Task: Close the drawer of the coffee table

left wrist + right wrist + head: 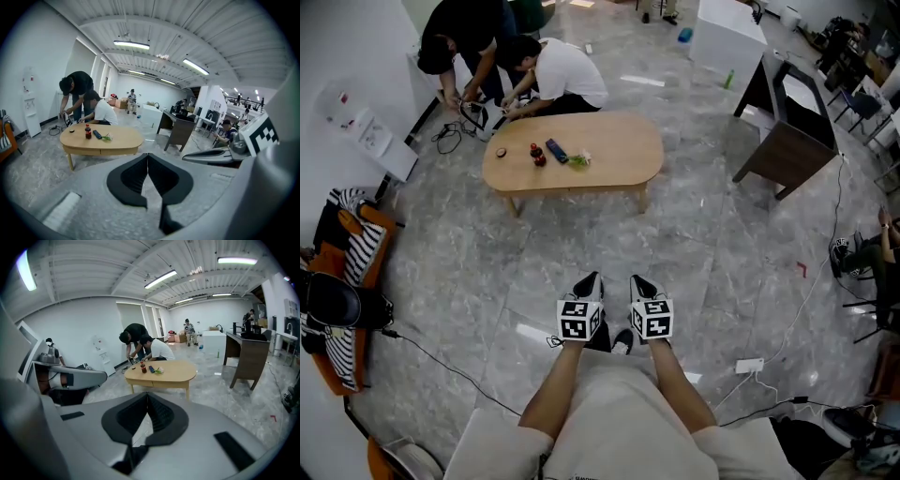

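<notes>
The left claw (591, 278) and the right claw (639, 281) are held side by side, almost touching, just ahead of the person's knees. Both point across the grey stone floor (487, 272) toward the low oval wooden bench (609, 150), which stands well apart from them. Each claw's own view shows its dark jaws pressed together with nothing between them.

The drawer (101, 151) is in the bench's near side rail, facing the person. Its front looks flush with the rail (from this far off, only a thin seam marks it).

On the bench top, toward its left end in the head view, stand a small dark bottle (535, 153) and a few little items too small to name. Two people (553, 75) crouch on the floor just beyond the bench. A dark desk (787, 122) stands off to the right.
</notes>
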Tool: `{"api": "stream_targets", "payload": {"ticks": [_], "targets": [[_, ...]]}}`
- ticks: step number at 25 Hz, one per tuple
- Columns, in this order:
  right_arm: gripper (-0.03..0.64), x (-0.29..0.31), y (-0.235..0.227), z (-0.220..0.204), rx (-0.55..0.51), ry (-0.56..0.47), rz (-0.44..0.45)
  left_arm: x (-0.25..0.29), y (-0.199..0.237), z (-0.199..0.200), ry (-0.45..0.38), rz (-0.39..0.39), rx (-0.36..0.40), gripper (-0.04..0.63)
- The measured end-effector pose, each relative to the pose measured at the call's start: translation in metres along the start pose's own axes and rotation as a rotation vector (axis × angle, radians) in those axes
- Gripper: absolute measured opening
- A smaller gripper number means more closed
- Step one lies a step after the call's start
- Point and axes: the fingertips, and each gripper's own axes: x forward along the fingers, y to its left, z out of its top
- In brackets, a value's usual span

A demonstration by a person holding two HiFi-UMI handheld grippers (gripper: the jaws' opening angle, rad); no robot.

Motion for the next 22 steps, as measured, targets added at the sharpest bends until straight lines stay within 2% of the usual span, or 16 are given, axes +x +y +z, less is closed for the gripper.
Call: {"api": "stream_targets", "payload": {"ticks": [5, 10, 22], "targets": [[0.016, -0.005, -0.007, -0.011, 0.016, 0.005, -0.006, 0.0, -0.021, -0.01, 0.02, -0.045, 0.049, 0.011], [0.017, -0.008, -0.007, -0.01, 0.029, -0.007, -0.013, -0.01, -0.019, -0.003, -0.002, -0.004, 0.1, 0.01], [0.015, -0.012, -0.002, -0.006, 0.018, -0.03, 0.003, -0.016, -0.014, -0.015, 0.005, 0.026, 0.074, 0.011]]}}
